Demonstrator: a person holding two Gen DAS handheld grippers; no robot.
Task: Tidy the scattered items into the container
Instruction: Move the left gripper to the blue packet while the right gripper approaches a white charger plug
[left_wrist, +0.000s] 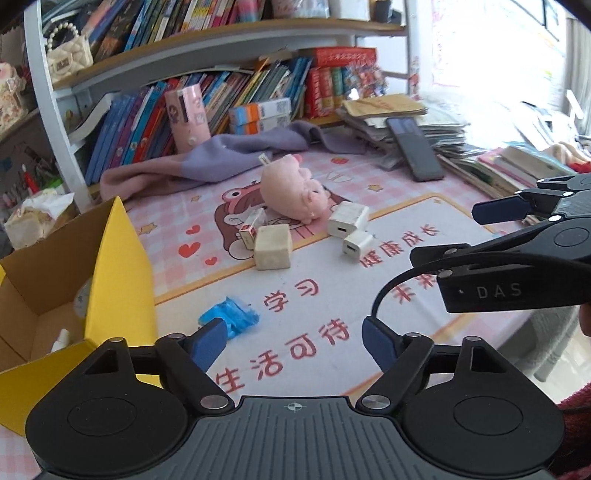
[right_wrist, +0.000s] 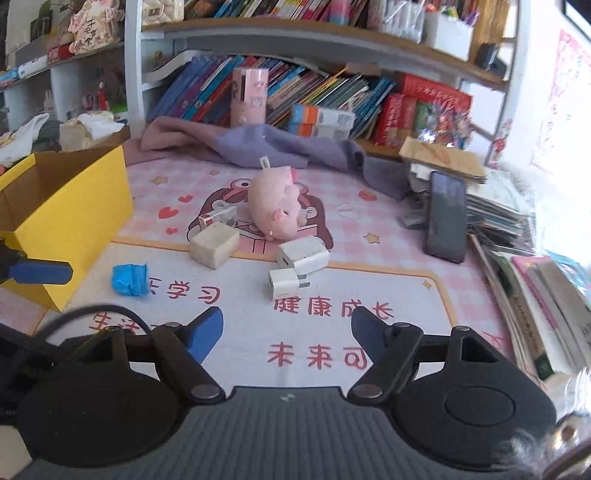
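1. Grippers first: your left gripper (left_wrist: 293, 341) and right gripper (right_wrist: 286, 330) both stand spread wide, holding nothing.
2. Your crumpled blue wrapper (left_wrist: 229, 320) lies just beyond the left fingers, beside the open yellow cardboard box (left_wrist: 122, 280).
3. Farther off, the beige cube (right_wrist: 214, 245) and two white chargers (right_wrist: 297, 266) sit before the pink plush pig (right_wrist: 273, 206).

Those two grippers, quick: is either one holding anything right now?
Left gripper: open, holding nothing, with the blue wrapper beside its left finger.
Right gripper: open, holding nothing.
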